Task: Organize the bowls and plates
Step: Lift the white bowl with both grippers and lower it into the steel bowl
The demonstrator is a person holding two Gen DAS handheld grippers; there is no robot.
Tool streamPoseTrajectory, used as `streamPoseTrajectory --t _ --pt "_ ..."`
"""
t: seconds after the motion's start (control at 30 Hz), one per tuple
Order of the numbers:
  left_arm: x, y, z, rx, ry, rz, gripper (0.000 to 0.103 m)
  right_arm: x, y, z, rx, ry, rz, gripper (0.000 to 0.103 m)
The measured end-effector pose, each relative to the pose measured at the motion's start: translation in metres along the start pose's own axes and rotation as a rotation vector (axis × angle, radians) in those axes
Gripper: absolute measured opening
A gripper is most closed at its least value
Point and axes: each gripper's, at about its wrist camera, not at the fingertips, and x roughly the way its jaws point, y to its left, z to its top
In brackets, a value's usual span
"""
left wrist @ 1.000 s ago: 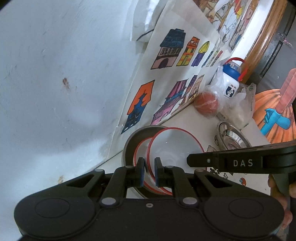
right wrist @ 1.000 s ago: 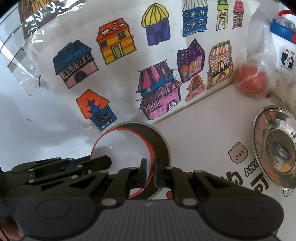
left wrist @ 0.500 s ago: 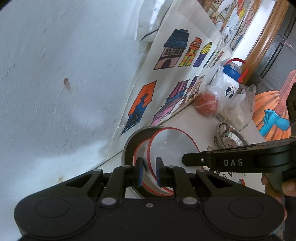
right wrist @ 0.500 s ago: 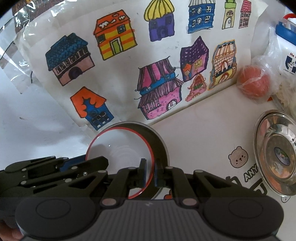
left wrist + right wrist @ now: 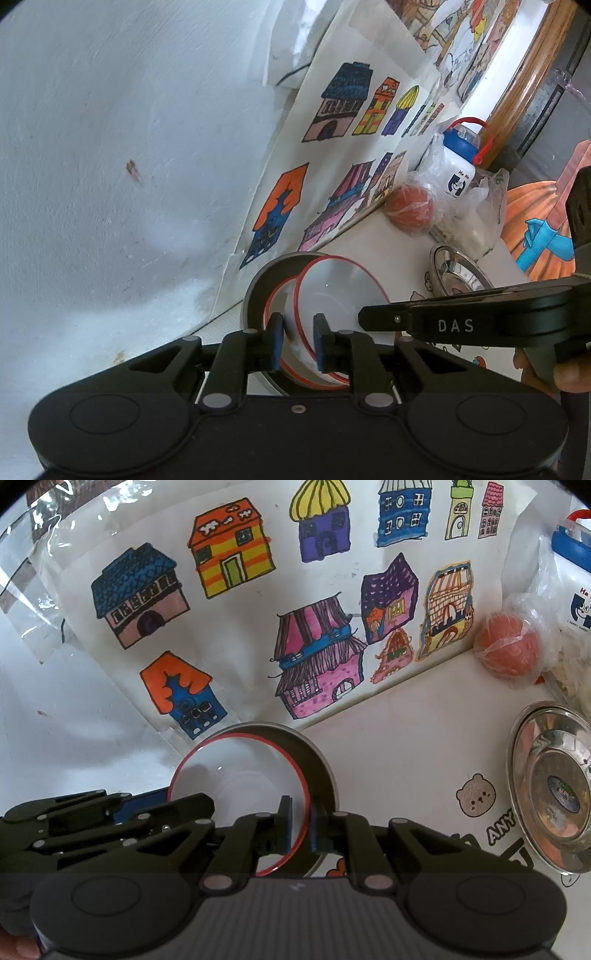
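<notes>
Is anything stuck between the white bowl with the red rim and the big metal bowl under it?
Nothing visible. The white red-rimmed bowl already sits inside the metal bowl. The left hand-held gripper straddles its rim, jaws opening; the right hand-held gripper straddles the other side.

Glossy white bowl [image 5: 236, 775], shiny steel plate [image 5: 554, 786]
</notes>
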Motion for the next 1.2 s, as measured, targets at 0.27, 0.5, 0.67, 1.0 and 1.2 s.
streamPoseTrajectory --t 0.27,0.5,0.67,1.0,1.2 --pt "-0.003 0.003 0.0 -0.013 -0.013 0.012 0.035 0.0 0.0 0.0 0.006 -0.004 0.009 0.013" --pt "-0.004 0.004 -0.001 -0.021 -0.018 0.005 0.037 0.0 -0.002 -0.002 0.022 -0.015 0.008 0.016" --pt "-0.007 0.006 -0.003 -0.021 -0.027 -0.003 0.039 -0.001 -0.002 -0.002 0.029 -0.022 0.008 0.018" --pt "-0.013 0.009 -0.017 0.018 -0.117 -0.007 0.038 -0.004 -0.003 -0.001 0.037 -0.029 0.017 0.025" --pt "-0.018 0.009 -0.017 0.039 -0.143 0.008 0.041 -0.006 0.0 -0.001 0.032 -0.037 0.018 0.03"
